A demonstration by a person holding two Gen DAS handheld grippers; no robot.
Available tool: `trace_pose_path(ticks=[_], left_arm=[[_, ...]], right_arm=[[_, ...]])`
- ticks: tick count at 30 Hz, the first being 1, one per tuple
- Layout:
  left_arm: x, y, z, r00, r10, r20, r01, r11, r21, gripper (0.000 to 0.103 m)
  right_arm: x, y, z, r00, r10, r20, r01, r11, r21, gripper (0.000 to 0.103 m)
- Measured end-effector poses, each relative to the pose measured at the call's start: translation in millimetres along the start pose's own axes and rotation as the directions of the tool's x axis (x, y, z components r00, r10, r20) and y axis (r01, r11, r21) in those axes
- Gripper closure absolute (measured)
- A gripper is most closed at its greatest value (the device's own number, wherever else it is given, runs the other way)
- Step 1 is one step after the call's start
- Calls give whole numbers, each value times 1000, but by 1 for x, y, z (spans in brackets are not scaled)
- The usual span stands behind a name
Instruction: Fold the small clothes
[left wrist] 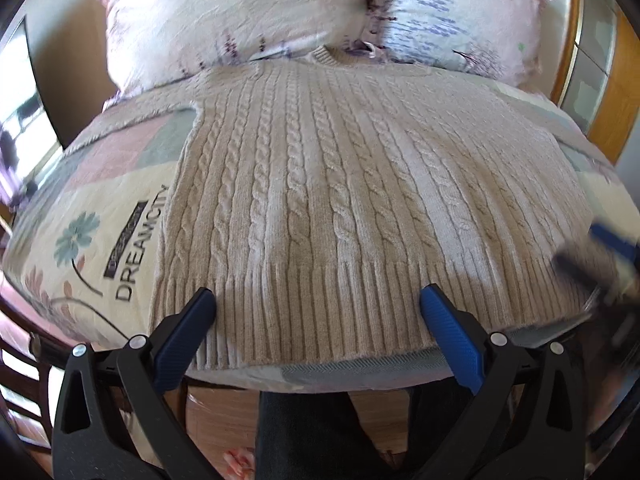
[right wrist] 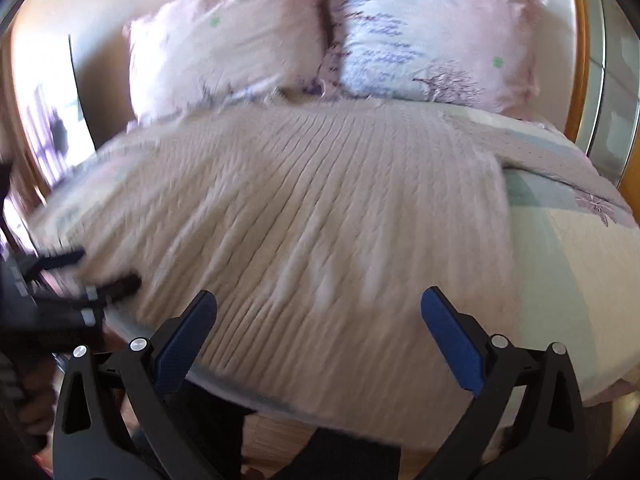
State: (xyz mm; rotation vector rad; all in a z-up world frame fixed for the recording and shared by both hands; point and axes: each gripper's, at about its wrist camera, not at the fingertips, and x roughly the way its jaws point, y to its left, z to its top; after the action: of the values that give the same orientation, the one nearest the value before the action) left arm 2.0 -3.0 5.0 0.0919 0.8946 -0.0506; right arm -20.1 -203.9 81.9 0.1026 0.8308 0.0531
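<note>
Left wrist view
Sweater (left wrist: 340,184): beige cable-knit, spread flat on the bed (left wrist: 100,240), collar toward the pillows (left wrist: 240,20).
Left gripper (left wrist: 318,302): fingers spread wide, holding nothing, over the ribbed hem.

Right wrist view
Right gripper (right wrist: 318,304): fingers released, empty, above the blurred sweater's near edge.
Left gripper: blurred at the left, by the hem.

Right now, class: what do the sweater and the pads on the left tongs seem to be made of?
Sweater: beige knit, probably wool or acrylic; cable twists and a ribbed hem show, matte and slightly fuzzy.
Left tongs pads: blue, likely rubber or soft plastic, finely textured, set on matte black plastic arms.
</note>
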Motion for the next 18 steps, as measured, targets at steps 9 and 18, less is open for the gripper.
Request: trace_pose_path(ticks=[9, 18], left_arm=[[-9, 113, 71, 980, -162, 114, 187, 943, -273, 2], [52, 231, 131, 996, -74, 54, 90, 900, -427, 2]], right_arm=[[-15, -285, 103, 948, -316, 37, 208, 704, 679, 32], [42, -439, 88, 929, -337, -152, 261, 305, 916, 66]])
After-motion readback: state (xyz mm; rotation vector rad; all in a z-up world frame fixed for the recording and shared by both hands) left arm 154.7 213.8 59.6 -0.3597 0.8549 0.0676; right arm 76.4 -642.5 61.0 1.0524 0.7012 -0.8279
